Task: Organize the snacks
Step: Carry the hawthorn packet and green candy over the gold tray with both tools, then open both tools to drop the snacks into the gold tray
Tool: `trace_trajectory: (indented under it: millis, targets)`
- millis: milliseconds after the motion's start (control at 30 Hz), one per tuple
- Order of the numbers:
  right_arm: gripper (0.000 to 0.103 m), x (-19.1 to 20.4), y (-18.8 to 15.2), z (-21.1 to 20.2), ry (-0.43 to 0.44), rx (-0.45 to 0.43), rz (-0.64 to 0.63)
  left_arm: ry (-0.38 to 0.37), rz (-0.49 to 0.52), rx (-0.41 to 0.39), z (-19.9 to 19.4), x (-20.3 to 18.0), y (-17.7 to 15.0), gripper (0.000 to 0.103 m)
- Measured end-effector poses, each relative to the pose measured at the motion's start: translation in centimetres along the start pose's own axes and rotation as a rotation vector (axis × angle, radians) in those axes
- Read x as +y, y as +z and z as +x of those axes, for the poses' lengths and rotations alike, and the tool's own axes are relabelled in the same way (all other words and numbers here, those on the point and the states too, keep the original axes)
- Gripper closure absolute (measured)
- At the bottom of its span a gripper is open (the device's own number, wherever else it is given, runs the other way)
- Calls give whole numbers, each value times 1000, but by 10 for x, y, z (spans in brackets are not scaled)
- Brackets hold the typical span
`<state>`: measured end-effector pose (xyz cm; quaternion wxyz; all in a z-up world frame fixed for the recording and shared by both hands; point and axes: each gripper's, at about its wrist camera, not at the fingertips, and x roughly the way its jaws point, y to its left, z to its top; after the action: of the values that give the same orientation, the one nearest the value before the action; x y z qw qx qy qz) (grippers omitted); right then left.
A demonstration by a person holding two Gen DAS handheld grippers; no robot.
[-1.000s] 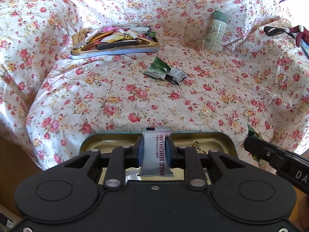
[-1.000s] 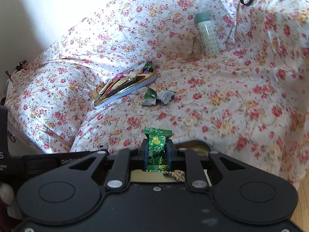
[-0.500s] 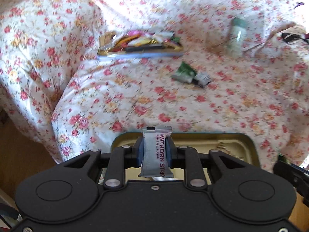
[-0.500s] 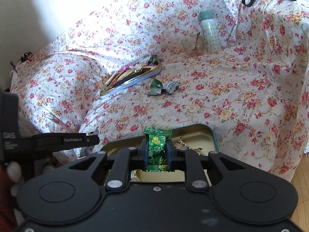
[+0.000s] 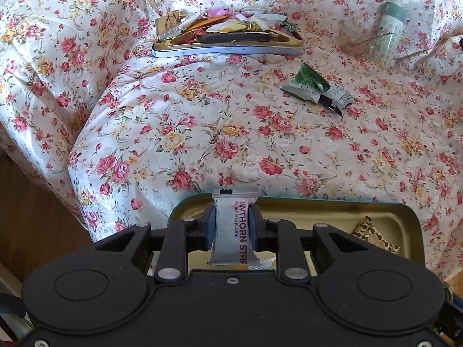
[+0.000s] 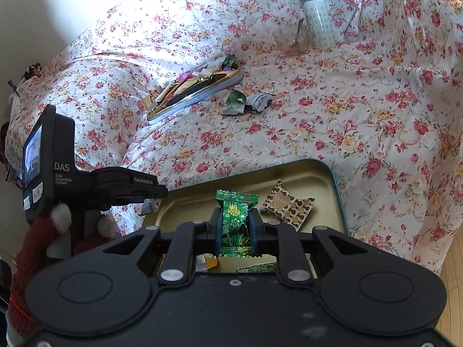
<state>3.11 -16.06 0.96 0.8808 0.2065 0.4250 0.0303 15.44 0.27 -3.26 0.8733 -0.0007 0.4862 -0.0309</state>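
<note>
At far left of the right wrist view, a hand in a dark red knitted glove (image 6: 43,237) grips the handle of the left gripper (image 5: 231,227), which reaches in level from the left with its tips above the near tin (image 6: 337,185). In its own view it tilts steeply down, clenched on a white hawthorn strip packet (image 5: 231,231) that stands upright between the pads above the tin's left end. The packet's lettering is partly covered by the jaws.

The right gripper (image 6: 234,228) also tilts down over the tin, grasping a green foil candy (image 6: 235,222) upright between its fingers. The hand carrying it is out of sight.

The near tin, gold inside with a teal rim, lies open on the flowered cloth (image 5: 202,121). Inside it a brown patterned packet (image 6: 288,204) lies just right of the candy; other wrappers beneath the gripper bodies are mostly hidden.

Farther back, a second tin (image 5: 228,47) is heaped with wrappers too jumbled to sort out. To its right lie a green sachet (image 5: 306,84) and a small grey packet (image 5: 340,98), touching. At far right stand a clear glass (image 6: 290,40) and a pale green bottle (image 6: 317,17).
</note>
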Motion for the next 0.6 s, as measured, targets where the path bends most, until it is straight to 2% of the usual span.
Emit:
trace_trajectory:
  millis: [267,600]
  targets:
    - [83,0,3,12,-4,37,4,23,9,19,2,-6,-5,70]
    - [83,3,13,48,-36,95,-19,43,18,22,-6,-7,-23,70]
